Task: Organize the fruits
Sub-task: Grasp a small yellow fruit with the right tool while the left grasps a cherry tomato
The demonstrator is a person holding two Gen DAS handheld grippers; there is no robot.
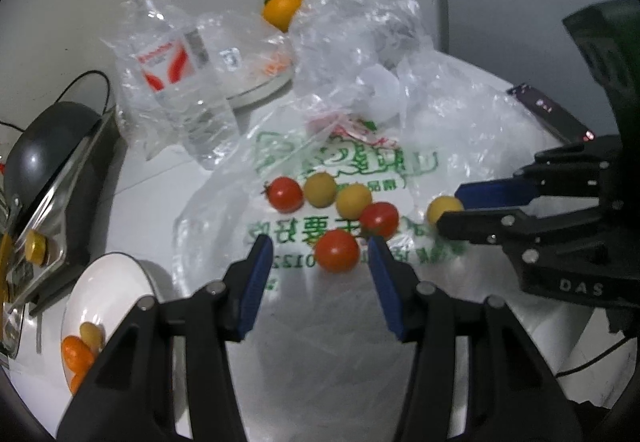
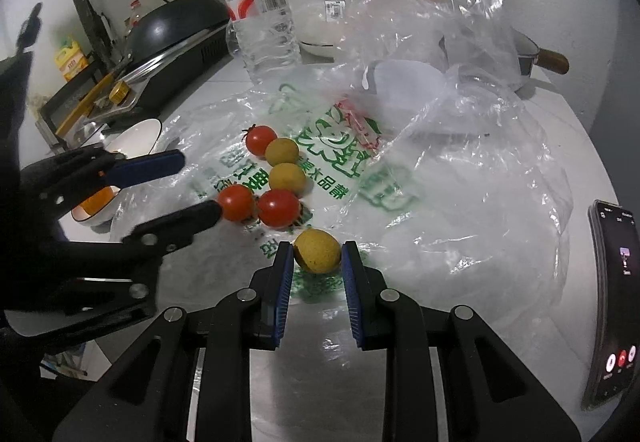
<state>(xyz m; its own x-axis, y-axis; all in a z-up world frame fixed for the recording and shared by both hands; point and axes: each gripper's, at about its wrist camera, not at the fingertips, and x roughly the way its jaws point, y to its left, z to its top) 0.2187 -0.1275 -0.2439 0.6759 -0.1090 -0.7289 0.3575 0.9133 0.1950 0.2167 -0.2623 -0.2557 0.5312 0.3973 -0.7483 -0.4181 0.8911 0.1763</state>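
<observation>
In the left wrist view, the left gripper (image 1: pixel 320 262) stands partly open, its blue pads either side of a red cherry tomato (image 1: pixel 337 250) without pressing it; four more fruits lie in a row behind on the printed plastic bag (image 1: pixel 320 322), and a white bowl (image 1: pixel 108 282) at lower left already holds orange and yellow fruit. The slick, round tomato could squirt aside if the pads close off-centre. In the right wrist view, the right gripper (image 2: pixel 316 262) is clamped on a dull yellow round fruit (image 2: pixel 317 250) with brownish speckles, over the bag; a loose grip might drop it.
</observation>
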